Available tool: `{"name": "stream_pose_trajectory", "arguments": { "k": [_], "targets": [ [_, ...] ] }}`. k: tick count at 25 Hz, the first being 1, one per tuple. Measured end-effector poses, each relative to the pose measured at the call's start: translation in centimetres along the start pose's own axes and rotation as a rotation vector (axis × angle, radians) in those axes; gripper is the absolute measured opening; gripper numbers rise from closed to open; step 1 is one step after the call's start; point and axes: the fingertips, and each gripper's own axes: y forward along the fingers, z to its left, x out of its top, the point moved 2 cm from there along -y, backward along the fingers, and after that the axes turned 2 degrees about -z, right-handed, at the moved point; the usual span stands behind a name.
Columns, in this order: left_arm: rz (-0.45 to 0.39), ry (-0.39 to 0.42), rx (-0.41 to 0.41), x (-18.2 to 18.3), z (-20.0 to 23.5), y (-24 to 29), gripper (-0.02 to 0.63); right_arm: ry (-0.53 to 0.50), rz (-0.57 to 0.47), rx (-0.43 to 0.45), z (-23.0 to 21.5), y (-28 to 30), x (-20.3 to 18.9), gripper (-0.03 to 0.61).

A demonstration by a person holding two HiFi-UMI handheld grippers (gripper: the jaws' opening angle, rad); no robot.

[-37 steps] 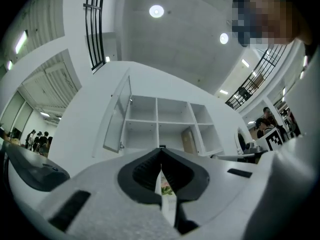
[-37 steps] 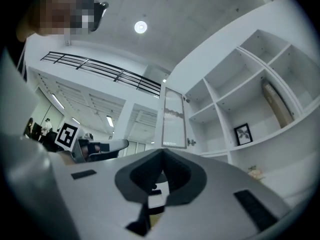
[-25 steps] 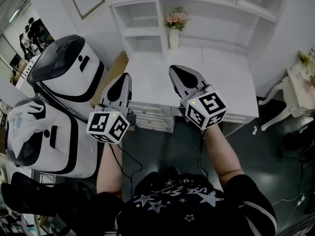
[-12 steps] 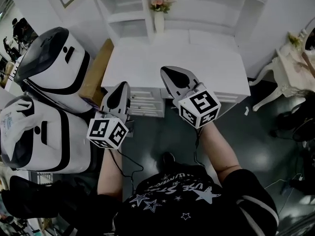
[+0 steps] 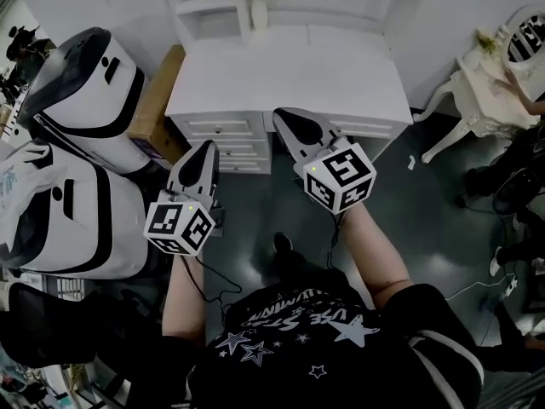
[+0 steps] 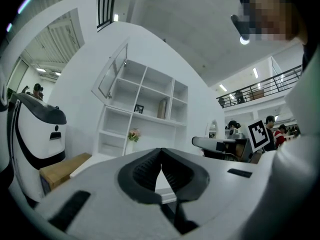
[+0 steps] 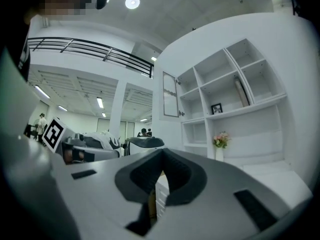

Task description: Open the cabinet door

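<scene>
– Both claws have been dropping back toward the person since the earlier frame. The left claw (image 5: 205, 148) and the right claw (image 5: 285, 118) were hanging over the desk top. Now they are hovering over the dark, shiny floor (image 5: 426, 228) in front of the drawers (image 5: 223, 135), and the desk (image 5: 289, 66) is sitting higher in the head view.

– Are they gripping anything?

– No. Each claw's black ribbed pads are meeting at the tips, with nothing between them.

– What is lying around them?

– One bulky rounded machine (image 5: 81, 83), glossy white with black bands, is filling the upper left of the head view, and a second one (image 5: 60, 220) is sitting below it. A brown box (image 5: 156, 100) is standing between them and the desk. At the upper right, a white table (image 5: 477, 88) with curved legs is standing well apart.

– What is standing in the way?

– The smooth white desk is lying between the claws and the shelving (image 6: 145, 109). A slim white vase (image 5: 258, 11) of pink flowers is standing near the desk's back edge.

– Where is the cabinet door?

– The cabinet door (image 6: 112, 76) is showing left of centre in the left gripper view, at the shelving's upper left end. It is a white frame around a pale pane. A small knob (image 7: 178, 113) is showing at its lower right corner in the right gripper view. I cannot tell whether it is ajar or shut.
</scene>
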Motion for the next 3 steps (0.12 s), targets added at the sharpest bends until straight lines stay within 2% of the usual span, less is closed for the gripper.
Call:
{"name": "stream_pose_trajectory", "arguments": {
  "k": [3],
  "targets": [
    [0.003, -0.013, 0.007, -0.2, -1.3, -3.2, 0.009, -0.012, 0.01, -0.005, 2.4, -2.7, 0.1, 0.005]
  ]
}}
